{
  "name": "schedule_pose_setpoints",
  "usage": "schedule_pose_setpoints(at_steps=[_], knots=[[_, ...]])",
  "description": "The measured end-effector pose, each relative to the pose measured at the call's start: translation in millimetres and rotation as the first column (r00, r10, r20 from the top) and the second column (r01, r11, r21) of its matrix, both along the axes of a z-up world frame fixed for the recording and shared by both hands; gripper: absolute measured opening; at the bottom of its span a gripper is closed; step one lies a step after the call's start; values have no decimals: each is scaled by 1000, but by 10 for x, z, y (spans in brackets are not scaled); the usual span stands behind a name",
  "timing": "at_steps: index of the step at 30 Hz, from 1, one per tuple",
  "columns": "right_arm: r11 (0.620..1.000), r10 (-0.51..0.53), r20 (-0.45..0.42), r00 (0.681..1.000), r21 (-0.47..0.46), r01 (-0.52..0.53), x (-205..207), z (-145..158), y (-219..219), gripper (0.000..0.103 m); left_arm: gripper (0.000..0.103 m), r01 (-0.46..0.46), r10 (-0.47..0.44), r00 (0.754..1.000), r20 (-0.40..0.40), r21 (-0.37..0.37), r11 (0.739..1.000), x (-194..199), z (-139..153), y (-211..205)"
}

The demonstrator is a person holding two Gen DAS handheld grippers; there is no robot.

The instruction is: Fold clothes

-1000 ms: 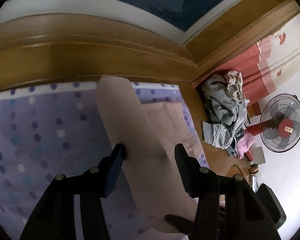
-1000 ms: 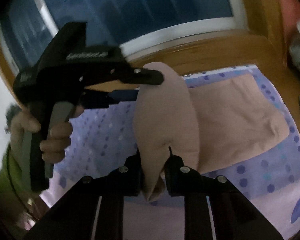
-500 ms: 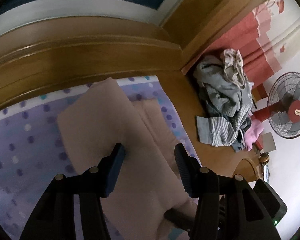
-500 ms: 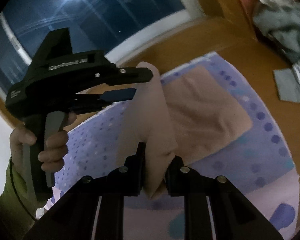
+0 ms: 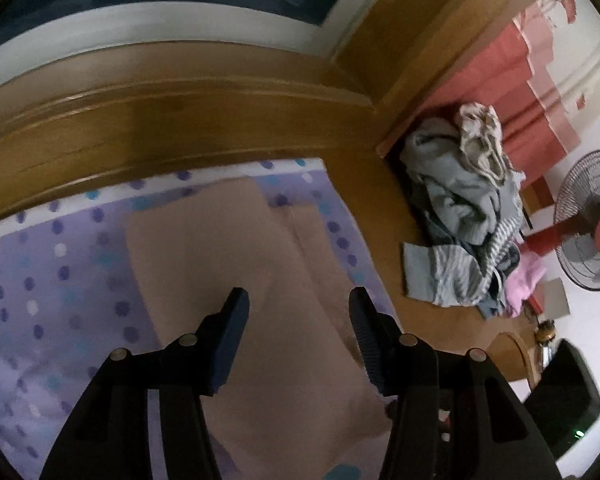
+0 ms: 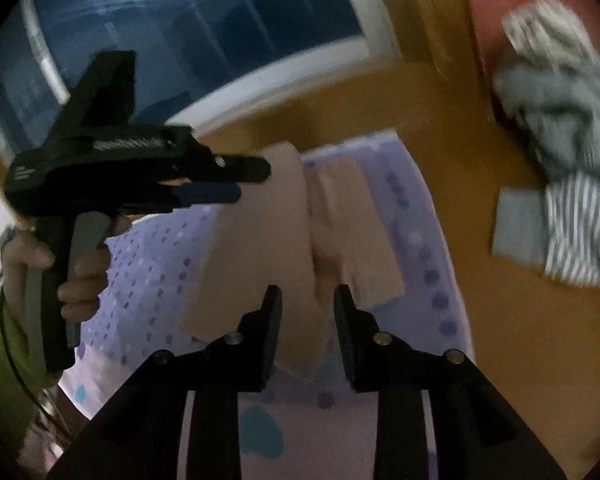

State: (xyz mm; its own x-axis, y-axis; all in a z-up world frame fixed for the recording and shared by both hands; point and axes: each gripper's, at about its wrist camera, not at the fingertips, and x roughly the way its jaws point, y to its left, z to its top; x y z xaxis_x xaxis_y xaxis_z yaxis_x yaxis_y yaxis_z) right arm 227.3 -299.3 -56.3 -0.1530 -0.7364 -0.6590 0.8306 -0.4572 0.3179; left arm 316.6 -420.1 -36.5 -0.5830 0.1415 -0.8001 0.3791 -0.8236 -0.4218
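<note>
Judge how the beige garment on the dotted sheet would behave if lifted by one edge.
The beige garment probably hangs limp: it lies in soft folded layers on the dotted sheet. It looks thin, so likely light. Its fold would probably fall open, since nothing pins it; the right gripper is opening around it.

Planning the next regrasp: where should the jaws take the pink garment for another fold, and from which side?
Probably the near corner of the pink garment, where the folded-over flap ends just ahead of the right gripper. Come from the near side, angled down over the dotted purple sheet: that edge sits slightly raised and free, while the far end lies flat. The right jaws are opening, with cloth between them.
</note>
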Motion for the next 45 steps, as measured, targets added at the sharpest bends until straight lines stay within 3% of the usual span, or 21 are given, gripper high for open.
schedule_pose_setpoints(at_steps=[5, 10, 15, 19, 22, 24, 27, 31, 33, 37, 42, 45], knots=[[998, 54, -69, 996, -15, -55, 164, 47, -177, 27, 53, 32, -32, 999, 30, -18, 999, -131, -135, -103], [994, 28, -81, 996, 111, -19, 195, -298, -370, 27, 53, 92, -91, 995, 39, -18, 996, -270, -364, -102], [994, -4, -65, 998, 113, 11, 153, -349, -344, 27, 53, 149, -147, 989, 30, -77, 986, -283, -388, -38], [990, -24, -92, 996, 140, 36, 208, -280, -362, 27, 53, 143, -143, 990, -2, -33, 989, -144, -298, -147], [987, -30, -158, 987, 153, 54, 339, -166, -346, 36, 53, 104, -104, 994, -24, -2, 995, 75, -240, -271], [988, -17, -218, 976, 143, 50, 492, -59, -322, 52, 54, 65, -65, 998, -27, 17, 998, 227, -237, -372], [991, 28, -297, 955, 131, 12, 701, 39, -371, 64, 57, 14, -13, 1000, -27, 56, 998, 379, -314, -552], [986, 98, -337, 937, 161, -45, 911, -9, -611, 65, 58, -1, 4, 1000, -29, 91, 996, 385, -395, -738], [980, 108, -354, 929, 194, -40, 977, -113, -773, 66, 59, 23, -20, 999, -45, 66, 998, 316, -384, -786], [967, 93, -410, 907, 256, 16, 1062, -308, -1014, 66, 59, 71, -71, 996, -52, -15, 997, 113, -366, -876], [934, 85, -503, 860, 341, 108, 1147, -546, -1161, 66, 59, 139, -139, 989, -56, 12, 990, -88, -449, -942], [914, 63, -548, 834, 367, 173, 1145, -623, -1157, 66, 59, 233, -232, 971, -55, -2, 973, -184, -473, -917]])
